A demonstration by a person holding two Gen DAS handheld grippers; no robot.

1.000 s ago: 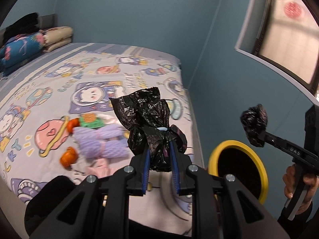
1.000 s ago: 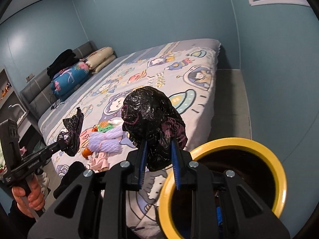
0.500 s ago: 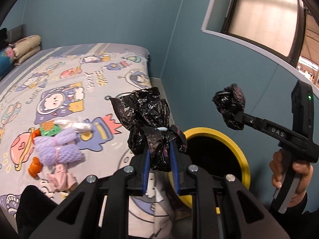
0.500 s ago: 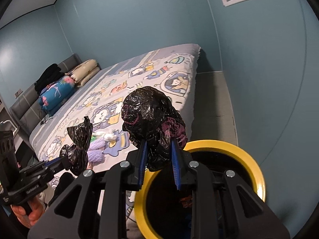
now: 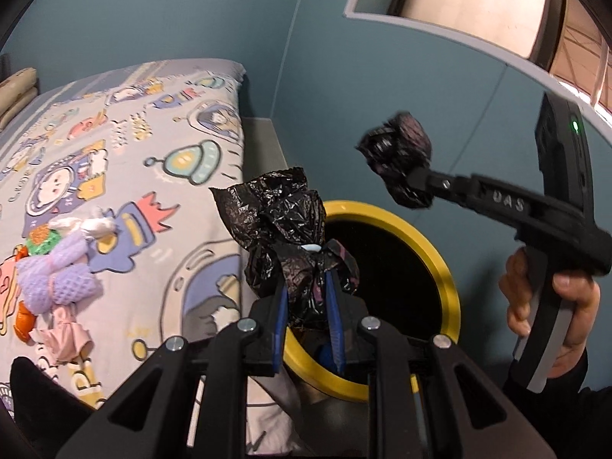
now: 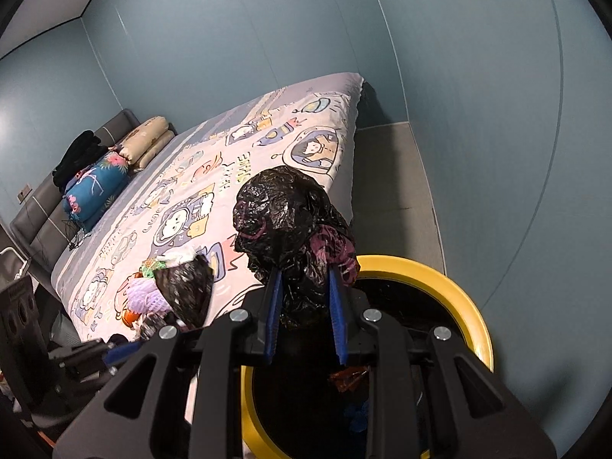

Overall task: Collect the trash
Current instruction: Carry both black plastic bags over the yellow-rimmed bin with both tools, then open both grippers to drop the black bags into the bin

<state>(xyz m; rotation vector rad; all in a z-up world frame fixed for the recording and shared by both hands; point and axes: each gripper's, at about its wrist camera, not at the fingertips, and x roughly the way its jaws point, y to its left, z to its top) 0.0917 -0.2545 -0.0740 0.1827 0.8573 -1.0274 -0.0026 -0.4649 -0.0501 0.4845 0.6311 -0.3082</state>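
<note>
- Left gripper point(image 5: 306, 290) is clenched on a crumpled black bag point(image 5: 279, 222), held over the near rim of the yellow-rimmed bin point(image 5: 440, 252), probably for dropping.
- Right gripper point(image 6: 304, 290) pinches a second black bag wad point(image 6: 287, 214) above the bin's opening.
- Left of both, a purple mesh bundle point(image 5: 53, 271) lies on the bed point(image 5: 114, 114).

Bin point(image 5: 440, 264) mouth open between bed point(image 5: 134, 176) and wall point(image 5: 478, 114).

My right gripper point(image 6: 304, 302) jaws clamp a crumpled black bag point(image 6: 290, 222) above the yellow-rimmed bin point(image 6: 455, 290), beside the bed point(image 6: 244, 145).
</note>
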